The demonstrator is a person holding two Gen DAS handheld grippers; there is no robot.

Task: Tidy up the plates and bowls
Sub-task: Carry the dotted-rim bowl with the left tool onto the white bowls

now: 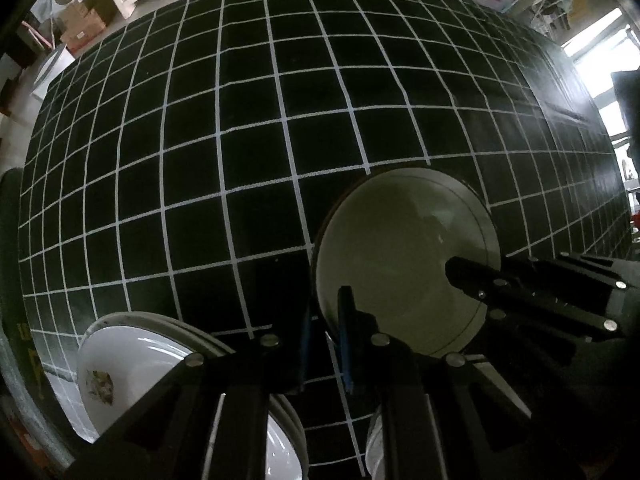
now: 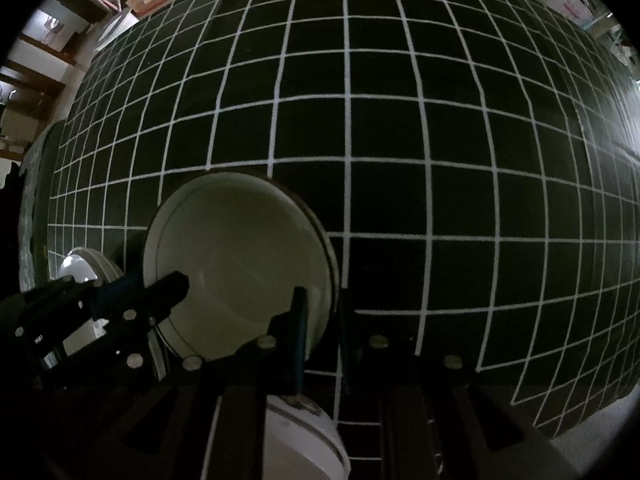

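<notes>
Plate held at both edges above a gridded table

Grippers from both hands clamp one pale plate between them, each biting an opposite side of its rim. In the left wrist view, the left gripper has its blue-padded fingers drawn nearly together on the plate's near-left edge, one pad above the rim and one below it. The right gripper reaches in from the right of that view, its dark fingertips lying over the plate's right side.

The right wrist view shows the mirror of this: the right gripper is pinched closed on the plate's near-right rim, and the left gripper comes in from the left with its tip over the plate's left edge. The plate looks shallow, with a raised lip and a thin dark line around its border, and it sits roughly level ahead of both tools.

Beneath it lies a black table marked with a white grid. Below and to the left of the left gripper sits a stack of white plates, the top one carrying a small printed motif. Another white dish shows just under the right gripper's fingers, partly hidden by the tool; the same one seems to peek out at. Cardboard boxes stand beyond the table's far edge.
</notes>
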